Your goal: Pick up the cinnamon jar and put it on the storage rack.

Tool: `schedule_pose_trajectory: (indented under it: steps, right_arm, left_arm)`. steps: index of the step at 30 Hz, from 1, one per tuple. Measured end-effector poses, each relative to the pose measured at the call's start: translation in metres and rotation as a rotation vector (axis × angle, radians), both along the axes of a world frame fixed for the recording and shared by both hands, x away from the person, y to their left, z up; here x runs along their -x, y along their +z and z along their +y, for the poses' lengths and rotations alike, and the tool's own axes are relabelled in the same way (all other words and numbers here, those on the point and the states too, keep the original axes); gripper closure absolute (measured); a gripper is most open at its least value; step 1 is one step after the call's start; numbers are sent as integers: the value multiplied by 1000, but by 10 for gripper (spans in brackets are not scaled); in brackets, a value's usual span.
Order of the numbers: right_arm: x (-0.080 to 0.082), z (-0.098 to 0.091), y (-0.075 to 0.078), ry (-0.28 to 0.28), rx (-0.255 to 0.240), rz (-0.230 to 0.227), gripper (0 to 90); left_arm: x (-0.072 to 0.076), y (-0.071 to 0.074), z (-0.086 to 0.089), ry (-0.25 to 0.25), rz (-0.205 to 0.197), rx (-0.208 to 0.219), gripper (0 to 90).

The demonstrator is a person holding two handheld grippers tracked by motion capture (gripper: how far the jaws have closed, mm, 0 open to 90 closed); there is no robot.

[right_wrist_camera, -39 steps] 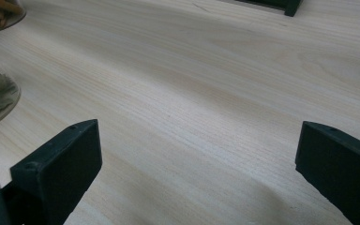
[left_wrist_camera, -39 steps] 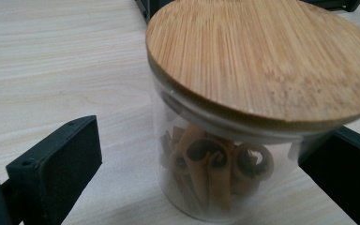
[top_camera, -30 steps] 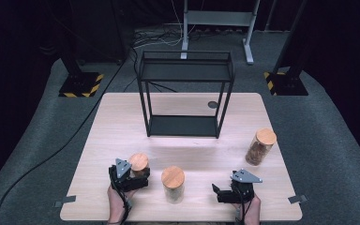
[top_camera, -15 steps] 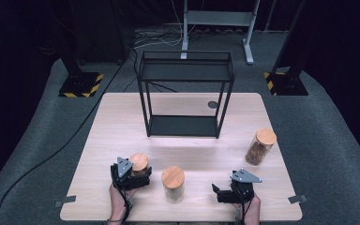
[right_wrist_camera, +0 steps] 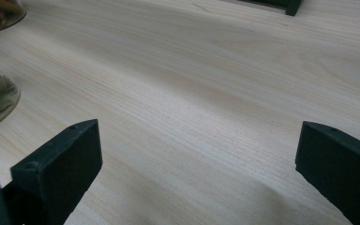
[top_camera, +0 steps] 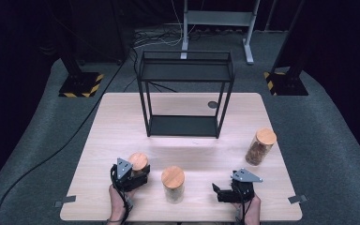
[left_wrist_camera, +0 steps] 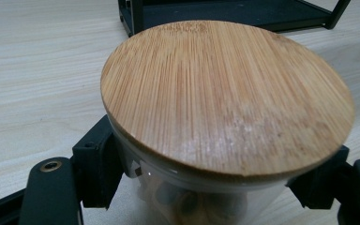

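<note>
Left gripper [top_camera: 138, 174] fingers just clamped onto the bamboo-lidded glass jar [left_wrist_camera: 225, 93]; right gripper [right_wrist_camera: 197, 164] fingers spread over the pale wooden tabletop [right_wrist_camera: 206, 84].

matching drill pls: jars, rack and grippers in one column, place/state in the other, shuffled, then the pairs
Things
1. left gripper
2. right gripper
3. jar with the darkest contents
4. black wire rack

Places or states
A. stands alone near the table's right edge
B. jaws apart over bare tabletop
C. at the far middle of the table
D. jaws just closed on the glass of a bamboo-lidded jar

Pairs: 1-D, 2-B, 3-A, 4-C
</note>
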State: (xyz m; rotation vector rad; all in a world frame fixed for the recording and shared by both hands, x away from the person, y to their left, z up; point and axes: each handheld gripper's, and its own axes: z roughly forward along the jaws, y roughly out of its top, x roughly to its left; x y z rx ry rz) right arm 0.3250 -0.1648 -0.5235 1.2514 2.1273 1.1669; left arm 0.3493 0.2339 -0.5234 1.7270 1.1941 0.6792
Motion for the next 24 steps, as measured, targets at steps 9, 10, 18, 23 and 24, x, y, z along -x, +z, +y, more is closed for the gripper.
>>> schedule_pose_trajectory:
  steps: [9, 10, 18, 23, 24]
  right_arm:
    - [-1, -1, 0, -5, -5, 6, 3]
    - [-1, -1, 0, -6, -6, 6, 4]
    - [-1, -1, 0, -2, -7, 10, 5]
    - [-1, -1, 0, 0, -6, 9, 4]
    - [-1, 0, 0, 1, -6, 9, 4]
  left_arm:
    - [1, 0, 0, -18, -7, -9, 250]
    - [1, 0, 0, -21, -7, -9, 250]
    - [2, 2, 1, -40, -20, 2, 252]
    - [2, 4, 4, -45, -19, 0, 252]
    - [2, 4, 4, -45, -19, 0, 252]
